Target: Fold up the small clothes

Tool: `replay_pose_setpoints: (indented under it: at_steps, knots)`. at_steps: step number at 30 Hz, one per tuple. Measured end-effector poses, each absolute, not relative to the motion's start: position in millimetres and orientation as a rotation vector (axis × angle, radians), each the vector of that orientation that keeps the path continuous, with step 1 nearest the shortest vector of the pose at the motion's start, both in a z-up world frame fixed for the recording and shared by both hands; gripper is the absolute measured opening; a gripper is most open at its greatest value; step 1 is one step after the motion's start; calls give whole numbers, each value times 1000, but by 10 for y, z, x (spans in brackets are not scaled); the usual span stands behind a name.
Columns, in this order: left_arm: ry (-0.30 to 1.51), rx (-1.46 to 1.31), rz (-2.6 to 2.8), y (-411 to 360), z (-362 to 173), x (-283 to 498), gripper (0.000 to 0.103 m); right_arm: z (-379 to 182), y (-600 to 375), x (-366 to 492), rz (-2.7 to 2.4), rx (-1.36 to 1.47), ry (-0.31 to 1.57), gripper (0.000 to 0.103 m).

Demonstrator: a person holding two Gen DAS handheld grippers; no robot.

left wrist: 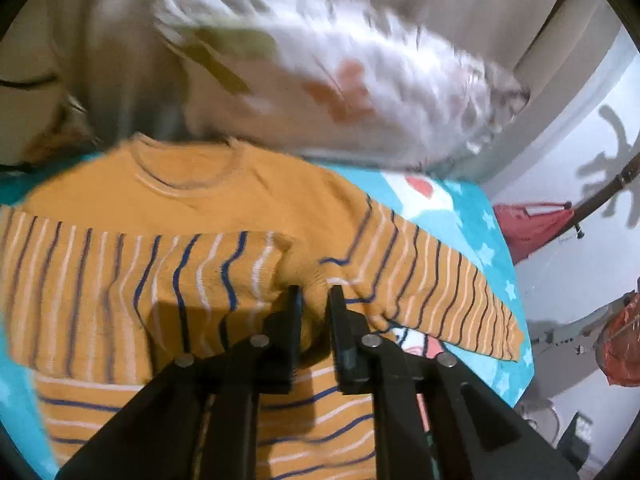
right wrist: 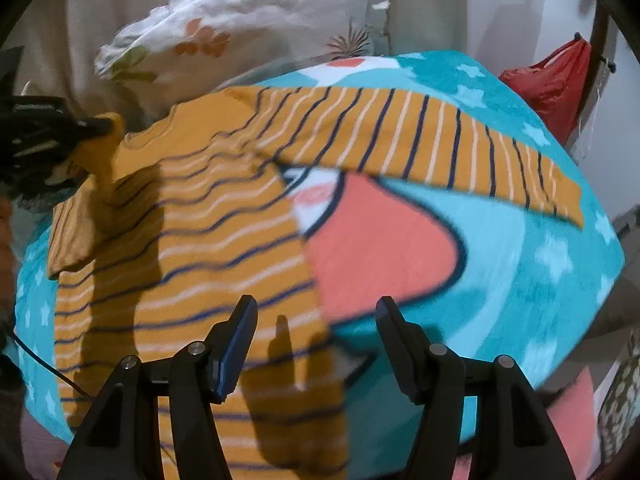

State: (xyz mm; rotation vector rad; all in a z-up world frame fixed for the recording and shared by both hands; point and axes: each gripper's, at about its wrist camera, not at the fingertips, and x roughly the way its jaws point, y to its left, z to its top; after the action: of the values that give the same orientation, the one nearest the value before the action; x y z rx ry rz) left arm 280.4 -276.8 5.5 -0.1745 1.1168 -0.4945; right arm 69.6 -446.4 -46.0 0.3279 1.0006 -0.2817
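Observation:
A small mustard sweater (left wrist: pixel 120 280) with navy and white stripes lies face up on a turquoise blanket (left wrist: pixel 472 208). My left gripper (left wrist: pixel 316 292) is shut on a pinch of the sweater fabric near the armpit. One sleeve (left wrist: pixel 432 288) stretches out to the right; another striped part is folded across the chest. In the right wrist view the sweater (right wrist: pixel 192 248) fills the left half and its sleeve (right wrist: pixel 420 144) reaches right. My right gripper (right wrist: pixel 316 312) is open and empty above the sweater's side edge. The left gripper (right wrist: pixel 96 126) shows there at far left, holding fabric.
A white floral pillow (left wrist: pixel 340 68) lies at the head of the bed, also in the right wrist view (right wrist: pixel 240 20). The blanket (right wrist: pixel 520 260) has a pink cartoon shape (right wrist: pixel 376 240). A red bag (right wrist: pixel 556 80) hangs beyond the bed's right edge.

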Motion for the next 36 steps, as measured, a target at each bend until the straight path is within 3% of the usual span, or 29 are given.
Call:
replay_pose_setpoints:
  at_steps: [1, 5, 8, 16, 24, 25, 26, 28, 29, 36]
  knots:
    - [1150, -192, -501, -2813, -26, 2799, 22, -452, -4549, 743, -277, 329, 1000, 66]
    - [1194, -262, -491, -2691, -117, 2589, 52, -411, -4823, 1021, -231, 326, 990, 66]
    - [1186, -253, -418, -2466, -59, 2301, 62, -369, -4862, 1289, -157, 321, 975, 66]
    - [1194, -235, -60, -1597, -65, 1625, 63, -349, -4458, 2020, 132, 302, 962, 66]
    - [1147, -244, 132, -1198, 35, 1122, 67, -858, -4106, 2660, 146, 280, 1104, 66]
    - [1142, -233, 149, -1181, 42, 1069, 67, -851, -4077, 2686, 143, 266, 1089, 64]
    - [1143, -228, 162, -1164, 38, 1041, 67, -837, -4042, 2714, 149, 249, 1079, 47]
    - [1149, -228, 186, -1095, 2, 978, 67, -791, -3992, 2751, 158, 225, 1081, 27]
    - [1150, -228, 197, -1070, -18, 965, 67, -753, -3991, 2748, 159, 214, 1068, 11]
    - [1168, -165, 336, -820, -297, 956, 67, -703, -4450, 2740, 89, 306, 1040, 3]
